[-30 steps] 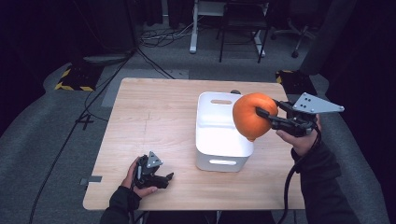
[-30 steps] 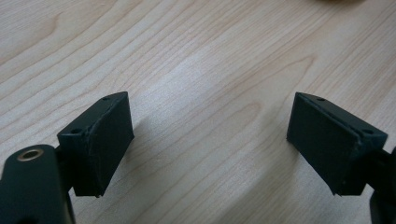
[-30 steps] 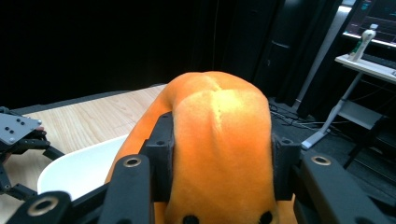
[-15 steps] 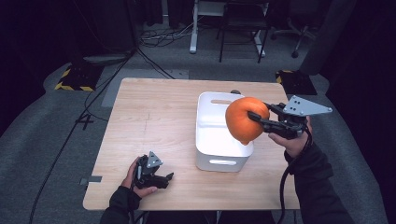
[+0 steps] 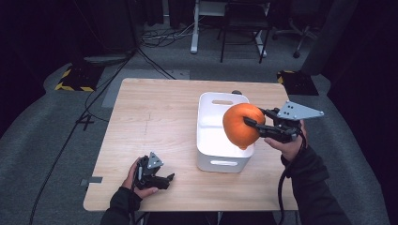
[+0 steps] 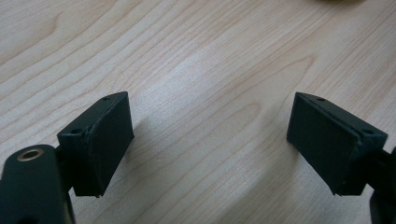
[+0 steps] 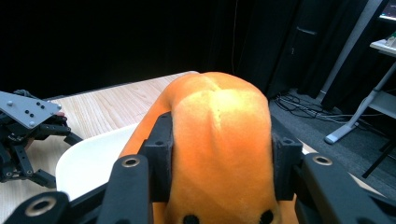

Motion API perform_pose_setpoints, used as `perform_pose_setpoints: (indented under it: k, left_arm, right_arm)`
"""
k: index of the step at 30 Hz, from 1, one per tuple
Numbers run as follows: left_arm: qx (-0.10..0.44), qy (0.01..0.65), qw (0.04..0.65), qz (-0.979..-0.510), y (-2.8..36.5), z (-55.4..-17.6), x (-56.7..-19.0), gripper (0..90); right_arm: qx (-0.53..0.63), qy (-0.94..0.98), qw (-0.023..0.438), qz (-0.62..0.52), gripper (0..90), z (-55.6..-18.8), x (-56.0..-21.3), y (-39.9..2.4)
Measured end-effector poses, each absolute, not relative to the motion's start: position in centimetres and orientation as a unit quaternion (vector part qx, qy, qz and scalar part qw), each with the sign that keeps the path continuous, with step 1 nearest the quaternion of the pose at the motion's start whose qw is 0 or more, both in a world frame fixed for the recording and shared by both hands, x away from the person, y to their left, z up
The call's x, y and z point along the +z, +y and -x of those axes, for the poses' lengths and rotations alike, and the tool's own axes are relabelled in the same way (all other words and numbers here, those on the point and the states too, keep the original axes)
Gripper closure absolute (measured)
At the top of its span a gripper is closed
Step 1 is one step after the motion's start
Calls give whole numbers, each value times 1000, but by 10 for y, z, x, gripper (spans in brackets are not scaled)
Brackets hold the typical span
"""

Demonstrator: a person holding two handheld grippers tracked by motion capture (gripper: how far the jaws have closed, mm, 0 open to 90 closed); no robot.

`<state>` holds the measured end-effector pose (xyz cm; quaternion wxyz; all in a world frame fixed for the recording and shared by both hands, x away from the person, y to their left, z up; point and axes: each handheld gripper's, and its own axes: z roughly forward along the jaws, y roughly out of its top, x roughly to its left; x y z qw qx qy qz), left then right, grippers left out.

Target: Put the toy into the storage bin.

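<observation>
Your right gripper [image 5: 251,124] is clamped on the orange plush toy [image 5: 243,125], both jaws pressing into its sides (the fabric bulges between them). The toy hangs above the right edge of the white bin [image 5: 220,128]. Your left gripper [image 5: 165,179] rests on the wooden table [image 5: 155,117] near its front edge, jaws spread wide with nothing between them.

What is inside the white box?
The white box looks empty where its floor shows. The orange plush toy, held above its right side by the right gripper, hides the part beneath it.
</observation>
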<state>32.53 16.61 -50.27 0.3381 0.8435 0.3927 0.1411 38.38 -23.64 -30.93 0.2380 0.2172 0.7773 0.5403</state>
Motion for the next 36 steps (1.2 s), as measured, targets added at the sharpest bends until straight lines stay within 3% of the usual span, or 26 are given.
perform_pose_setpoints:
  k: [15,36]
  left_arm:
    - [141,392,338,-844,166,-325,-503,146]
    - [141,392,338,-844,166,-325,-503,146]
  right_arm:
    - [543,786,218,-200,538,-381,-313,-226]
    - [512,817,172,-203,506,-390,-359,-218]
